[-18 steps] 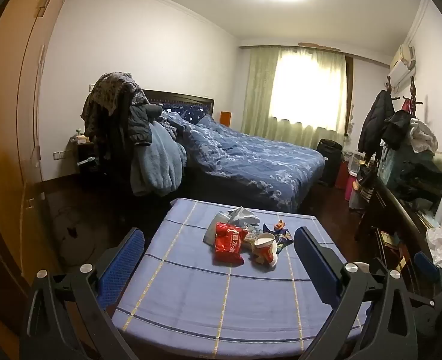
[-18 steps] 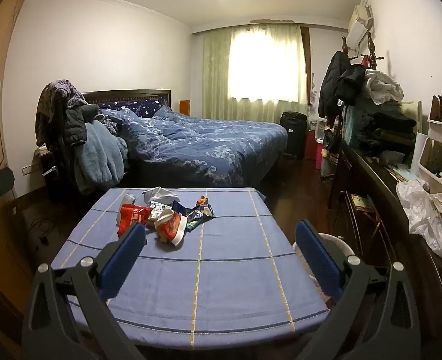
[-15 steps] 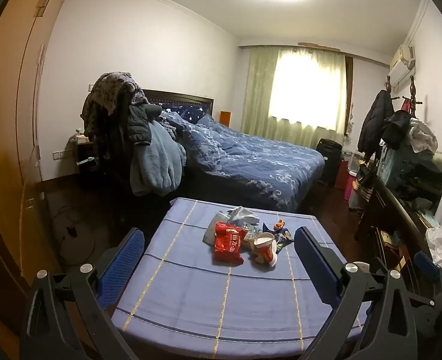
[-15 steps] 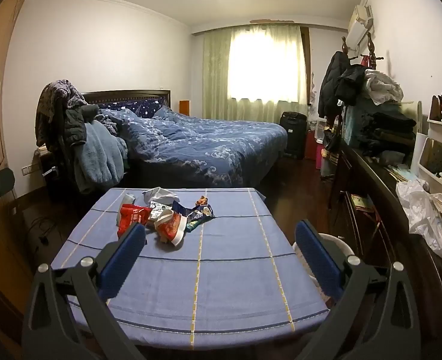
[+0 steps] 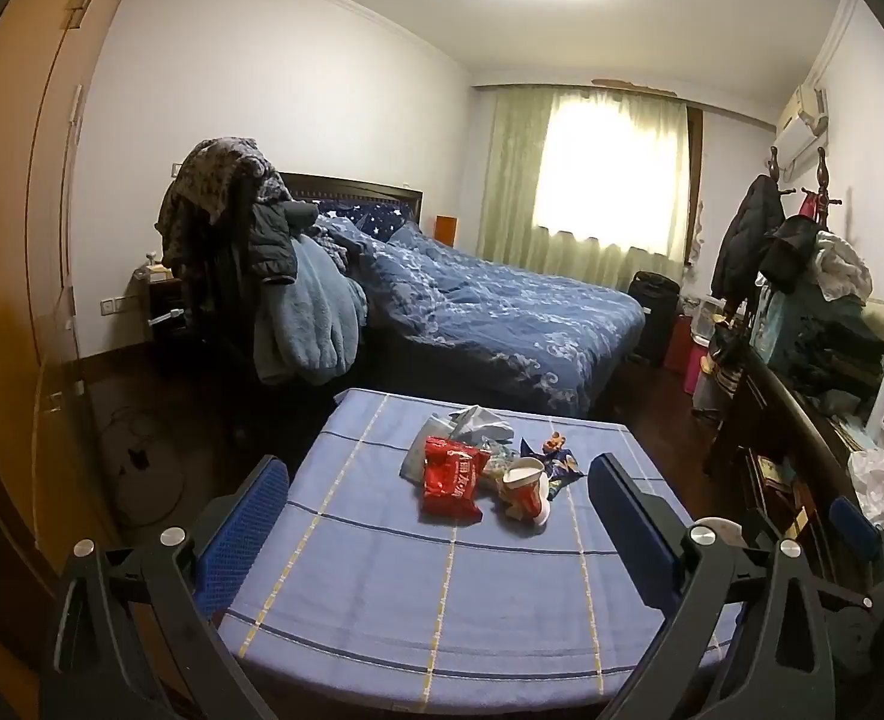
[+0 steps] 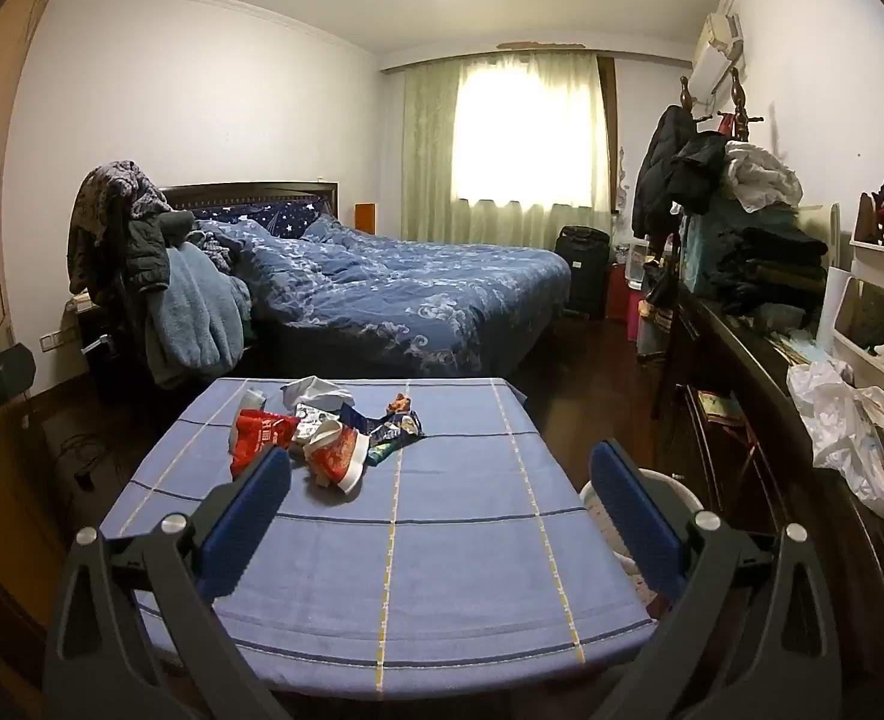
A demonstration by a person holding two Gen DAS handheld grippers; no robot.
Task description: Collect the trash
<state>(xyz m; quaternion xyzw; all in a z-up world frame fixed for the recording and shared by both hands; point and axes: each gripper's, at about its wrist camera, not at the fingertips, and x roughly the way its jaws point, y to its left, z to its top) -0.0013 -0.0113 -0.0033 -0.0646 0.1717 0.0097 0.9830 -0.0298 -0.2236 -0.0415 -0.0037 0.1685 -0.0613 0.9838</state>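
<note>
Pre-grasp stage, nothing picked yet. Left gripper [image 5: 438, 516] and right gripper [image 6: 440, 507] both spread wide, nothing between jaws, hovering over near edge of table [image 5: 417, 612], tilted slightly down.

Trash pile sits on far half of table, well apart from both grippers: red snack bag [image 5: 451, 476], crushed red/white paper cup [image 5: 526, 489] touching it on the right, white tissue wad [image 5: 481, 423] behind, dark blue wrappers [image 5: 562, 468] plus small orange scrap [image 5: 554, 439] at far right of pile.

Next, prob: reach fwd over cloth to nearest piece (bag or cup), close on it, carry to a bin. White round rim [image 6: 652, 480] just beside table's right edge looks like a bin, mostly hidden behind right finger, can't confirm.

Hard to read: items under bag/cup overlap, count unclear. Bag lettering illegible. No hands in view.
</note>
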